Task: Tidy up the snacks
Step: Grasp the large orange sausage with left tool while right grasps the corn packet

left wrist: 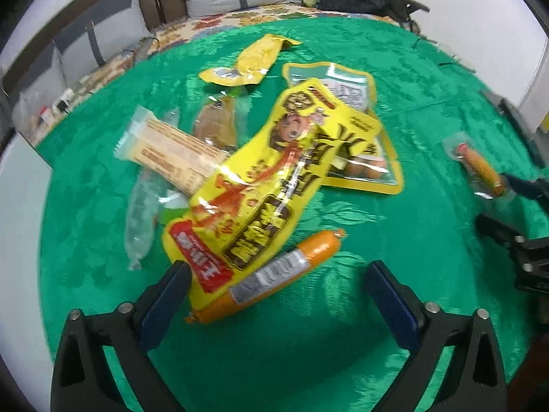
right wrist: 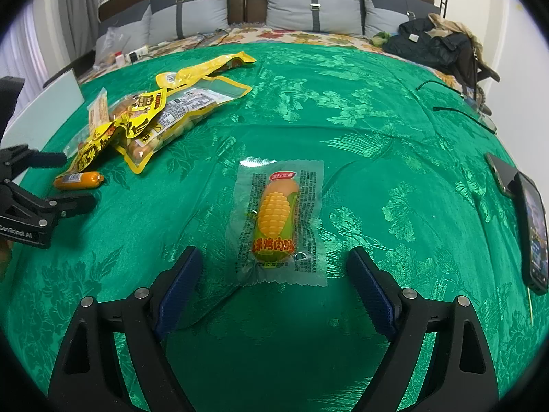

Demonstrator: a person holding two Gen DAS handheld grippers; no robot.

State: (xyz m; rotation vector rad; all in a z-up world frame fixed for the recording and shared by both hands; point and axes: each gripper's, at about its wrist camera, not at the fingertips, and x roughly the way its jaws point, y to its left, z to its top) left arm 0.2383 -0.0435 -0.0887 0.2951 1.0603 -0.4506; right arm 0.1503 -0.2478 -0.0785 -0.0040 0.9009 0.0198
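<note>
Sorting barely begun, judging by the layout: most snacks heaped toward the left edge of the shiny green patterned bedspread (right wrist: 343,110), one packet alone near the middle. Starting at the left, a clear-wrapped beige wafer bar (left wrist: 171,152) and a crumpled clear wrapper (left wrist: 140,219), partly under a long yellow printed snack bag (left wrist: 274,178); beyond it a small yellow pouch (left wrist: 247,63) and a yellow-edged clear pouch of round brown snacks (left wrist: 360,168). Just beside the long bag's near end, an orange sausage stick with a silver label (left wrist: 267,274), lying between the wide-spread, empty pads of the left gripper (left wrist: 278,295). Further right, a clear packet with a corn-printed sausage (right wrist: 278,219), flat and apart from the heap, framed by the right gripper (right wrist: 274,274), equally wide and holding nothing. Left to do, probably: gathering the loose pieces and ordering the overlapping heap. Toward the right edge, two dark phones (right wrist: 532,219) and thin black cables (right wrist: 463,113); at the far right corner, a dark jacket (right wrist: 432,44); grey pillows (right wrist: 308,10) along the headboard.
</note>
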